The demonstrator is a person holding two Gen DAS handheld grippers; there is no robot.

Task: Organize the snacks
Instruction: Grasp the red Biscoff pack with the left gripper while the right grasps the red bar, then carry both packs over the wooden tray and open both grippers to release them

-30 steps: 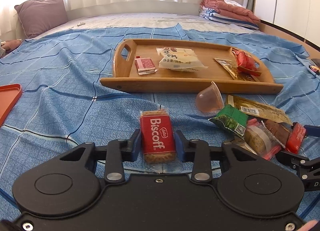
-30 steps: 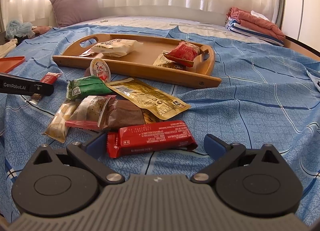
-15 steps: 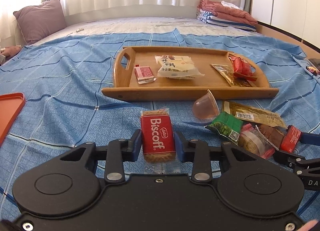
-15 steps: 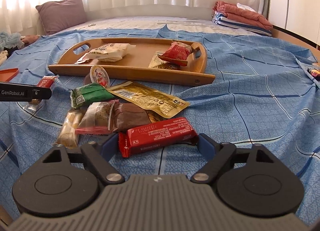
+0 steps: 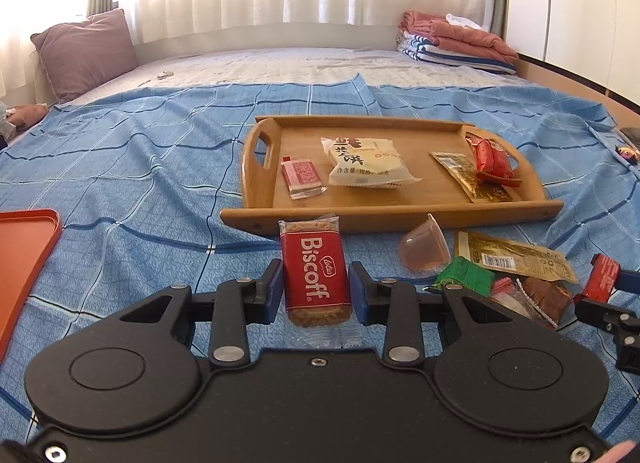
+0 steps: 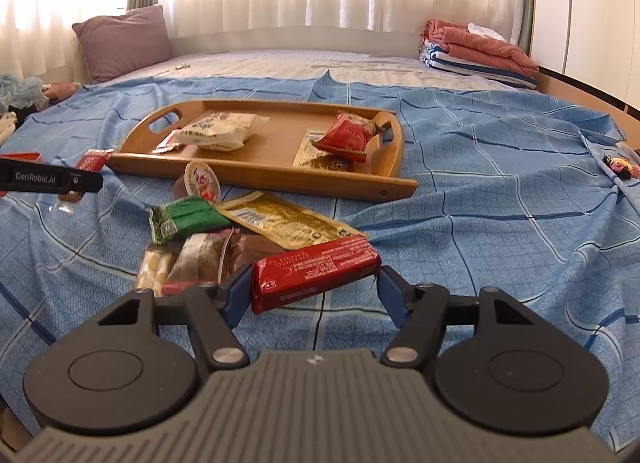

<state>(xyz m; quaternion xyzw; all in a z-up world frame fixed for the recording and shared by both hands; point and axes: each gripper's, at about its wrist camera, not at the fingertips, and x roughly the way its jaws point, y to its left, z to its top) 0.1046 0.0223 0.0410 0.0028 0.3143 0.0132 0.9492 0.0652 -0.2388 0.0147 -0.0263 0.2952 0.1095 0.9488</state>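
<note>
My left gripper (image 5: 315, 291) is shut on a red Biscoff biscuit pack (image 5: 314, 271) and holds it above the blue bedsheet, in front of the wooden tray (image 5: 384, 215). My right gripper (image 6: 314, 291) is shut on a long red snack bar (image 6: 316, 273), lifted and tilted above the sheet. The tray (image 6: 280, 179) holds a white pastry pack (image 5: 366, 163), a small pink pack (image 5: 302, 177), a gold sachet (image 5: 472, 177) and a red packet (image 5: 492, 159). A pile of loose snacks (image 6: 208, 239) lies left of the right gripper.
An orange tray (image 5: 24, 255) lies at the left edge. A jelly cup (image 5: 426, 249) lies on its side before the wooden tray. A purple pillow (image 5: 86, 51) and folded blankets (image 5: 456, 41) sit at the far end of the bed.
Both grippers have risen from the sheet with their snacks. The right jaws have closed onto the red bar, which now hangs tilted.
</note>
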